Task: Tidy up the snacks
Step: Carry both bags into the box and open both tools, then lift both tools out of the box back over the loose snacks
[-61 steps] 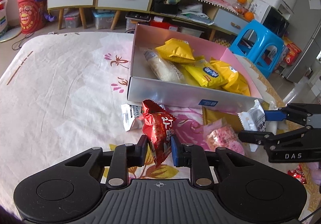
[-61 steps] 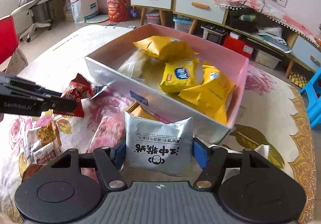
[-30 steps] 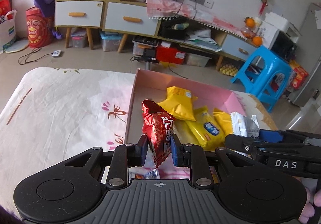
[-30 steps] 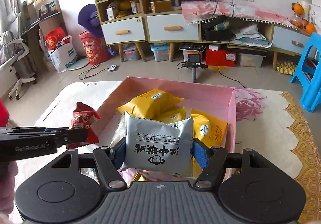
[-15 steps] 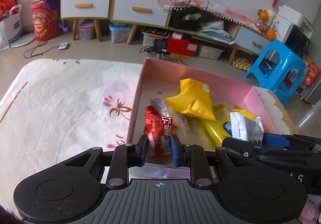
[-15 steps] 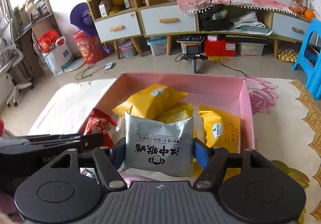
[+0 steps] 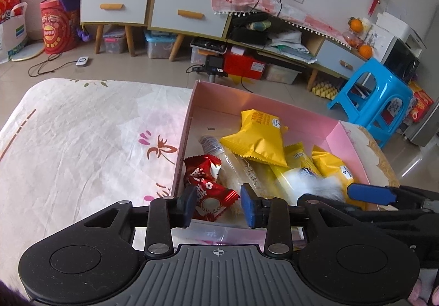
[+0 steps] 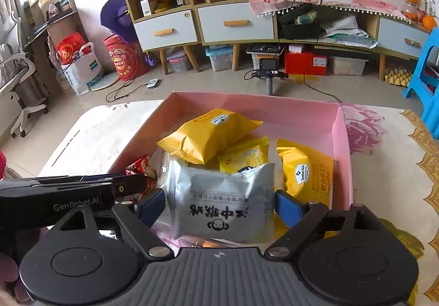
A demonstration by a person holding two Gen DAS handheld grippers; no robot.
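A pink box [image 7: 274, 103] stands on the flowered tablecloth and holds several yellow snack packets [image 7: 258, 138]. My left gripper [image 7: 218, 206] hovers over the box's near left corner with its jaws opening. The red packet [image 7: 208, 185] lies loose in that corner, clear of the right pad. My right gripper [image 8: 219, 207] hangs over the near middle of the box [image 8: 247, 100], jaws also opening. The grey packet [image 8: 222, 204] has tipped forward between the spread pads onto the yellow packets [image 8: 208, 133], and shows as a white blur in the left wrist view.
The white flowered tablecloth [image 7: 82, 141] spreads left of the box; its patterned part [image 8: 384, 182] lies right of it. Beyond the table's far edge are a blue stool [image 7: 376, 97], a low cabinet with drawers [image 8: 233, 23] and a small tripod [image 8: 270, 73] on the floor.
Both grippers came in over the box with their packets. Their jaws have since spread; the red packet dropped into the near left corner and the grey packet slipped down.
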